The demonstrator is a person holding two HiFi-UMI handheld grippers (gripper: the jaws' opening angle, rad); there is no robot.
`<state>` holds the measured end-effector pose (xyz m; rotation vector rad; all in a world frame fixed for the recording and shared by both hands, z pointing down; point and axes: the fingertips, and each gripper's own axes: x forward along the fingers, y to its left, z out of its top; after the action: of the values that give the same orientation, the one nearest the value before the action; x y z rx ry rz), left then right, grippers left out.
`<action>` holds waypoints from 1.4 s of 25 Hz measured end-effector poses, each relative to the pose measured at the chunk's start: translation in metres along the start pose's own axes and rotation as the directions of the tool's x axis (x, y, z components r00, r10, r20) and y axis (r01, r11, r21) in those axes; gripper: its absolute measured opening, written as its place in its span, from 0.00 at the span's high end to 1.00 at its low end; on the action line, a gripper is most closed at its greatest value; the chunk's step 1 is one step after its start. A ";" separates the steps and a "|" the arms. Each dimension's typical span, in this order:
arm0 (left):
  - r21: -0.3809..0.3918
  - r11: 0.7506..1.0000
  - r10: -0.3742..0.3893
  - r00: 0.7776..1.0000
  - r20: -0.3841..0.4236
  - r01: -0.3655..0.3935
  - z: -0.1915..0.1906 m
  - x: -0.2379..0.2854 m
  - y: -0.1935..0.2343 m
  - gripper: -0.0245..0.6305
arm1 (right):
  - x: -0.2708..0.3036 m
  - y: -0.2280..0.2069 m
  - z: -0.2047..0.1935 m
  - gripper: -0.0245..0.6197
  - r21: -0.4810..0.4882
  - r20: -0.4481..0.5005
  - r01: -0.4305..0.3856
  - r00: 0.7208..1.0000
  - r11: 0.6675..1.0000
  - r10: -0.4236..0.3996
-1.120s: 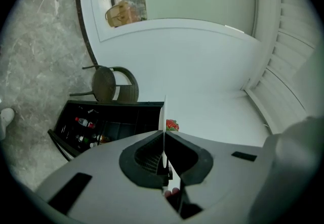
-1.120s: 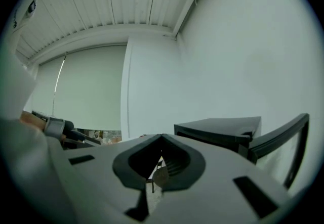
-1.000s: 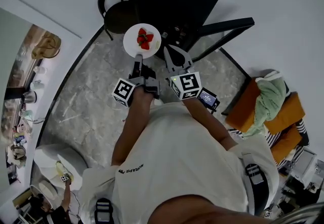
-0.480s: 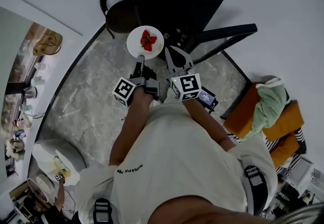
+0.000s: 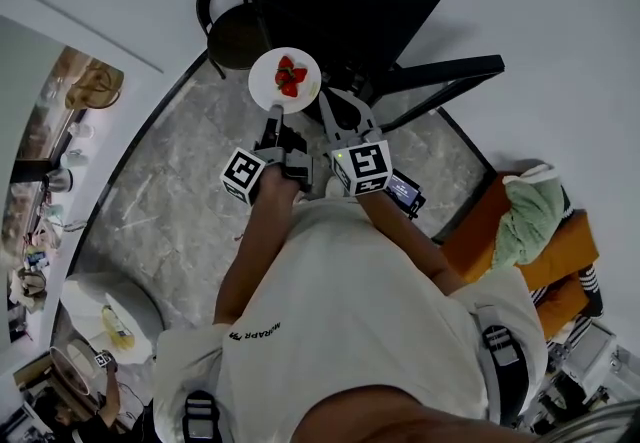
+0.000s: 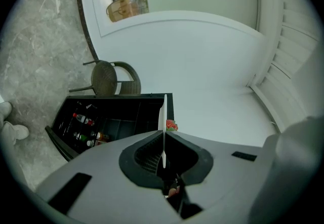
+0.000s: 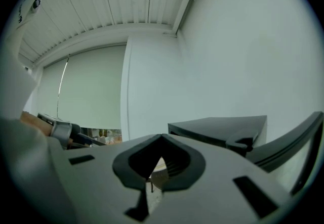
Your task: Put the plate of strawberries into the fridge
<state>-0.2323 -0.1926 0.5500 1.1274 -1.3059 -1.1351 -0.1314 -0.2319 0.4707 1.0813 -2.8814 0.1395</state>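
step: carrying to fridge | left gripper (image 5: 274, 114) fingers clamped on plate (image 5: 284, 81) rim, strawberries (image 5: 289, 76) on top, in midair before the open fridge (image 5: 352, 1) | right gripper (image 5: 340, 103) fingers closed (empty) | next: probably slide plate onto an inside shelf

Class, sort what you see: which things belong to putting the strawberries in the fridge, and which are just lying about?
Belongs to the job: plate, strawberries, open black fridge, left tongs shut on the plate.
Lying about: chair, orange sofa, green blanket, round white table.
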 end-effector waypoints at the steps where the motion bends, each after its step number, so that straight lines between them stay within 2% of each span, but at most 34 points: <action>1: 0.000 1.000 0.003 1.000 0.001 -0.003 -0.004 0.005 0.002 0.95 | 0.001 -0.005 -0.002 0.94 0.000 -0.003 -0.005 1.000 1.000 0.005; 16: -0.025 0.999 0.026 1.000 -0.003 -0.026 -0.020 0.040 0.019 0.95 | 0.007 -0.031 -0.006 0.94 -0.005 -0.015 -0.033 0.999 0.999 0.032; 22: -0.061 0.998 0.028 0.997 -0.072 -0.033 -0.019 0.061 0.036 0.95 | 0.020 -0.033 -0.003 0.94 -0.006 -0.016 -0.001 1.000 1.000 0.001; 35: -0.003 0.999 0.043 0.978 -0.206 -0.045 -0.011 0.090 0.073 0.95 | 0.029 -0.031 -0.005 0.94 -0.005 -0.027 0.056 0.998 0.998 -0.056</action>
<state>-0.2267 -0.2738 0.6333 1.1722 -1.1588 -0.9622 -0.1327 -0.2733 0.4806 1.1491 -2.8231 0.1437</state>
